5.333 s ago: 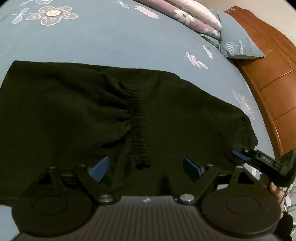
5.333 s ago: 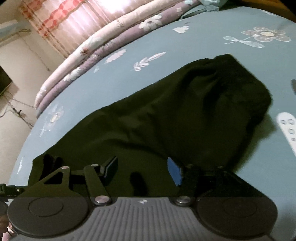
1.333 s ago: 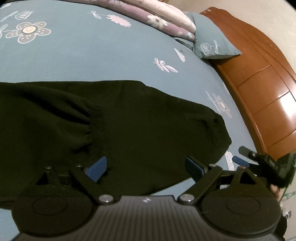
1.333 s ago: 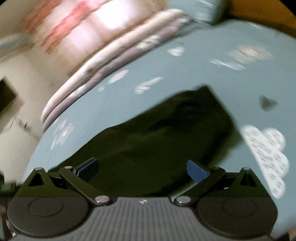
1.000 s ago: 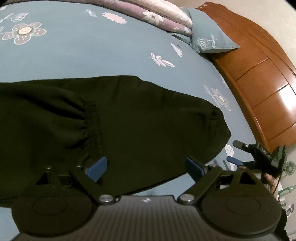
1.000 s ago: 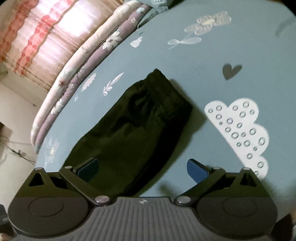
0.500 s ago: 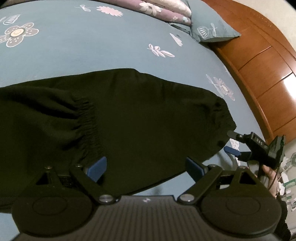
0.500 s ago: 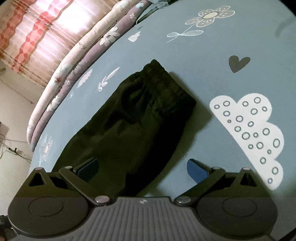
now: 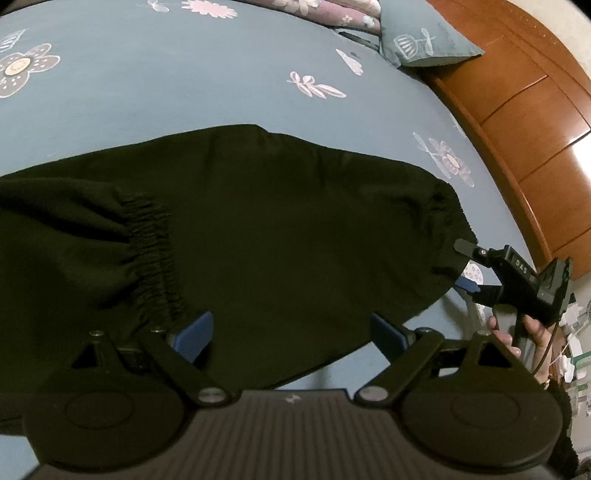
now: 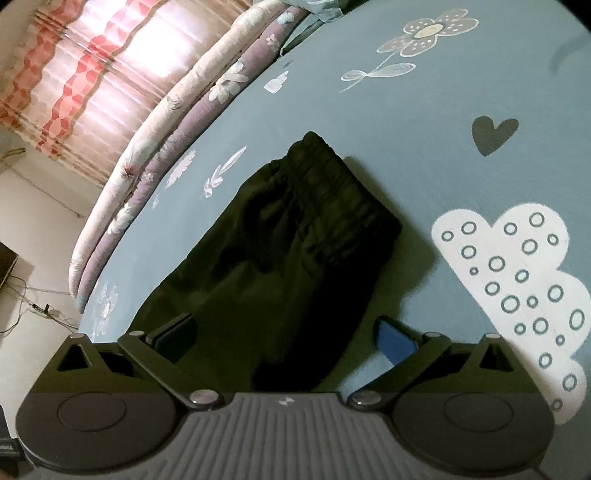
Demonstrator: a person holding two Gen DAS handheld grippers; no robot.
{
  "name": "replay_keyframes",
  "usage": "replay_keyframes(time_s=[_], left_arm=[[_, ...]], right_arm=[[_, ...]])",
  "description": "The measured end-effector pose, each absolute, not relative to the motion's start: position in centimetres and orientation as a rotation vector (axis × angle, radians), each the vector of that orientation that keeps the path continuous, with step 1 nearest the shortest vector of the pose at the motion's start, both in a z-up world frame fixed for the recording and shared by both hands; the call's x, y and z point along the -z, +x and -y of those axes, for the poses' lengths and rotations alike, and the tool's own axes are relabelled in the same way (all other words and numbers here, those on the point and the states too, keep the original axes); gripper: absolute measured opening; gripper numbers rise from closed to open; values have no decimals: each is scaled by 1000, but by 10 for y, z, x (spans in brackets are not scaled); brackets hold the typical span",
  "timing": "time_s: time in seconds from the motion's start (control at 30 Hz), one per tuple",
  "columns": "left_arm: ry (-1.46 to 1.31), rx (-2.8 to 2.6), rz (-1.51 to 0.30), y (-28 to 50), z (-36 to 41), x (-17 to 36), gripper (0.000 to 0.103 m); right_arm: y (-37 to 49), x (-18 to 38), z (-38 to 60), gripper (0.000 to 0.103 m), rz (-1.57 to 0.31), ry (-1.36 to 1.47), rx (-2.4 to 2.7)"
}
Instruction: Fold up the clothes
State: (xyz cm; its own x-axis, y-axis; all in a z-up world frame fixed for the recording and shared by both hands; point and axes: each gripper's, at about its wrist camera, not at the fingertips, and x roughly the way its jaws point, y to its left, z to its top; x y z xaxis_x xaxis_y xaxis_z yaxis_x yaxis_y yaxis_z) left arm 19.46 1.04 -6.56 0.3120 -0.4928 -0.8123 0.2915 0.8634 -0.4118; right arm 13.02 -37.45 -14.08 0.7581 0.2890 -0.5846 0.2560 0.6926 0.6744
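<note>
The black trousers (image 9: 280, 236) lie flat on the blue bed sheet (image 9: 177, 92), already folded over, so that one gathered elastic band (image 9: 151, 251) rests on top of the dark cloth, to the left in the left wrist view. A second gathered edge (image 9: 448, 206) ends the trousers at the right, near the wooden bed frame (image 9: 535, 122).

The left gripper (image 9: 291, 332) hangs over the near edge of the trousers. Its jaws stand wide apart and hold nothing; the cloth is under them and between the two blue pads (image 9: 194, 332), but the pads do not press on it.

The right gripper (image 10: 286, 338) is seen from its own camera with the jaws also wide apart. The narrow end of the trousers (image 10: 295, 258) runs between them toward the camera, and nothing is gripped. In the left wrist view this gripper (image 9: 472, 266) is beside the right gathered edge, with a hand (image 9: 517, 334) on its handle. Its upper finger (image 9: 466, 246) is at the edge of the cloth; whether it touches I cannot tell. On its black body the letters "DAS" can be read.

Around the trousers the sheet has printed flowers (image 10: 428, 31), a dark heart (image 10: 493, 134) and a white cloud with rings (image 10: 517, 288). A rolled quilt (image 10: 177, 122) and a pillow (image 9: 424, 40) lie at the far side.
</note>
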Motion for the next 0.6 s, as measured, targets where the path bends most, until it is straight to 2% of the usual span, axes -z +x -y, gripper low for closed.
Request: replay_keyframes(time_s=[0.37,0.6], left_arm=[[-196,521,-1154,194,-5,67,91],[-210,533,-1149,191,-8,68,91]], right_arm=[[148,155,404,103,-658,937,-104],[139,154,400,103,-655,897,-137]])
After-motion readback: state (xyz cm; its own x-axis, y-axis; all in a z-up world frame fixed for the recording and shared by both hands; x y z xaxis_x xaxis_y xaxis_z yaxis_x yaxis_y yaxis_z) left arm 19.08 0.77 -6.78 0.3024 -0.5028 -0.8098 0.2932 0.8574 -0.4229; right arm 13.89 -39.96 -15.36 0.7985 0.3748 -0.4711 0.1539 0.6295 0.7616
